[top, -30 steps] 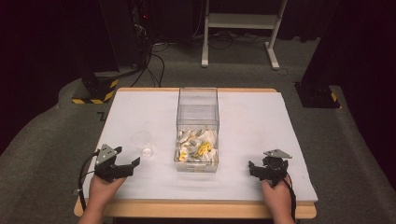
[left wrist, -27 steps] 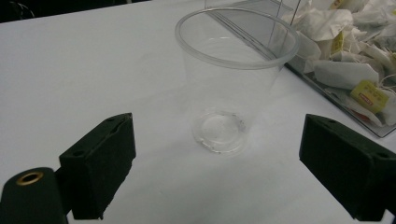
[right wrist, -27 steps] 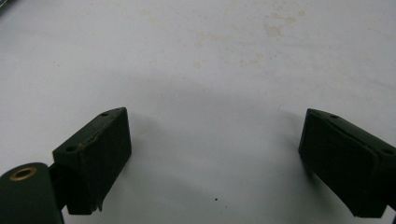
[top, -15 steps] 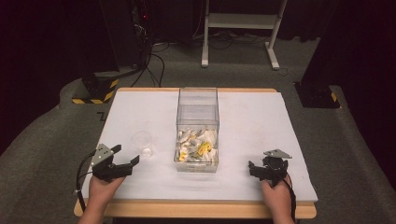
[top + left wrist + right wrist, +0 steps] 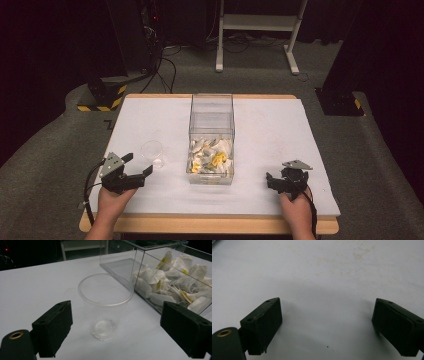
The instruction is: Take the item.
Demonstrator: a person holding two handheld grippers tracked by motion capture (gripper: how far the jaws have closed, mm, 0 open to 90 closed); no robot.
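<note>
High view is showing a white surface (image 5: 280, 130) lying across the frame, with a clear box (image 5: 212, 137) standing at its middle. The box is holding a heap of white and yellow packets (image 5: 211, 156) at its near end, while its far end is sitting bare. In the left gripper view the packets (image 5: 175, 282) are pressing against the box's clear wall (image 5: 150, 272).

A clear cup (image 5: 152, 153) is standing upright on the surface, left of the box and apart from it. In the left gripper view the cup (image 5: 105, 307) is sitting just ahead of the spread fingers (image 5: 53, 327), between them in line but not touched.

The left gripper (image 5: 134, 169) is resting near the front left edge, its fingers released and pointing toward the cup. The right gripper (image 5: 274, 181) is sitting near the front right edge, well apart from the box. In the right gripper view its fingers (image 5: 262, 325) are standing wide apart over bare, faintly stained surface (image 5: 332, 277), grasping nothing.
</note>
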